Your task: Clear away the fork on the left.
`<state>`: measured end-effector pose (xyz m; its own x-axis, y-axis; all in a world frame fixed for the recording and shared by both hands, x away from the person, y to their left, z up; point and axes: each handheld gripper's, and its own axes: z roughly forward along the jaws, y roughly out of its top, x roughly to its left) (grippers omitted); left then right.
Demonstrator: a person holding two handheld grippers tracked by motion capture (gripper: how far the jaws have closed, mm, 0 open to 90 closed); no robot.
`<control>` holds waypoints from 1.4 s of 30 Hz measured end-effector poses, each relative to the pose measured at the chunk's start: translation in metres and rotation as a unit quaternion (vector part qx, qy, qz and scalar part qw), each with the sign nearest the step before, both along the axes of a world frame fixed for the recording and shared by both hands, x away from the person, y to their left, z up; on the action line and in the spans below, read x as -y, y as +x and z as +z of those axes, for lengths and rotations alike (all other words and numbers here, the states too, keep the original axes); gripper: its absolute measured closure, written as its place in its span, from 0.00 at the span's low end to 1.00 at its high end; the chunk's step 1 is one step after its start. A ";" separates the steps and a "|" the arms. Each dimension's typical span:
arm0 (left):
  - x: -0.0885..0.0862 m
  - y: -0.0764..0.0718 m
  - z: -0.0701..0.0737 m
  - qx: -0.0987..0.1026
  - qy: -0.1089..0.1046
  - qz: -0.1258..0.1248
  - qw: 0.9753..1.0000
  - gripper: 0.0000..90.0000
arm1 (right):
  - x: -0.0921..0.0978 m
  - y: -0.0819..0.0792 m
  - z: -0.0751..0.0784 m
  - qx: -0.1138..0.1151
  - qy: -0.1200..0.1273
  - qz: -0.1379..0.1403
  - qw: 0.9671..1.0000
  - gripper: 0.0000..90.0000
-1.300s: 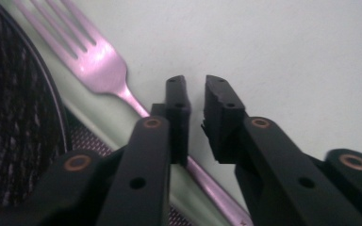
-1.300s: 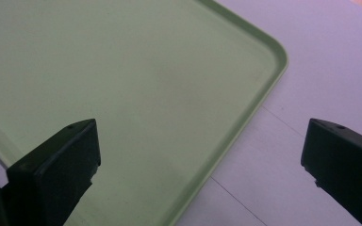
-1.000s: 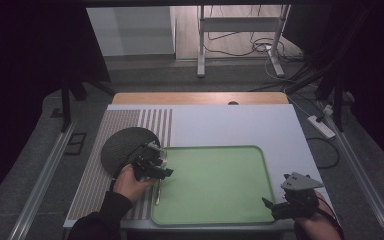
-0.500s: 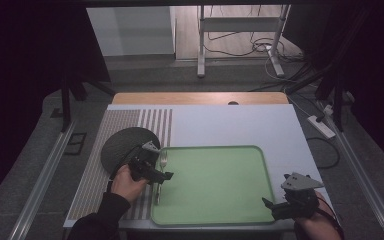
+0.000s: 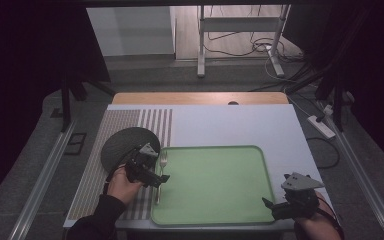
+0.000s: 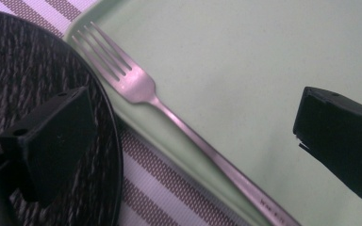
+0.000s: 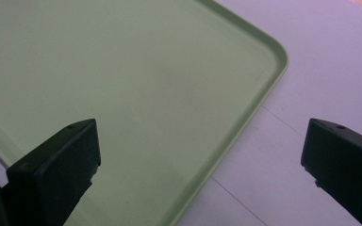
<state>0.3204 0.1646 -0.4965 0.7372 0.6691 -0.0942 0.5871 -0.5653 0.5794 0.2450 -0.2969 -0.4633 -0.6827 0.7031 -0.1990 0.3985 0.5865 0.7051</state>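
Fork [image 6: 141,89] lying along the left rim of the green tray [image 5: 215,185], tines pointing far, as the left gripper [image 5: 147,172] is hovering over it with jaws spread wide and nothing between them. A dark round mat [image 5: 125,147] is sitting just left of it on the striped placemat [image 5: 95,170]. At the tray's near right corner, the right gripper [image 5: 292,200] is waiting, likewise released. Judging by the pose, a pick-up appears to be in hand; next calls for lowering astride the handle and closing.
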 end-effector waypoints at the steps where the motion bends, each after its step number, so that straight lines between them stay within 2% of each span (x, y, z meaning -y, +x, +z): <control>1: -0.001 -0.001 0.000 0.001 0.000 0.001 1.000 0.00 | 0.000 0.000 0.000 0.000 -0.001 0.000 1.000 0.00; 7: -0.011 -0.007 0.003 0.001 -0.013 0.007 1.000 0.00 | 0.000 0.000 0.000 0.000 0.002 -0.001 1.000 0.00; 10: -0.018 -0.010 0.005 0.001 -0.026 0.016 1.000 0.00 | 0.000 0.000 0.000 0.000 0.002 -0.002 1.000 0.00; 22: -0.048 -0.026 0.004 -0.012 -0.062 0.050 0.997 0.00 | 0.001 0.000 0.000 0.001 0.006 -0.006 1.000 0.00; 33: -0.071 -0.040 0.001 -0.022 -0.081 0.070 0.994 0.00 | 0.000 0.000 0.001 0.001 0.002 -0.008 1.000 0.00; 42: -0.091 -0.054 -0.001 -0.023 -0.091 0.091 0.991 0.00 | 0.000 0.000 0.000 0.001 0.002 -0.010 1.000 0.00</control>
<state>0.2660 0.2551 -0.4979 0.5978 0.7595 -0.2566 0.6979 -0.3356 0.6327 0.2452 -0.2972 -0.4628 -0.6686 0.7170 -0.1970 0.4087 0.5757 0.7082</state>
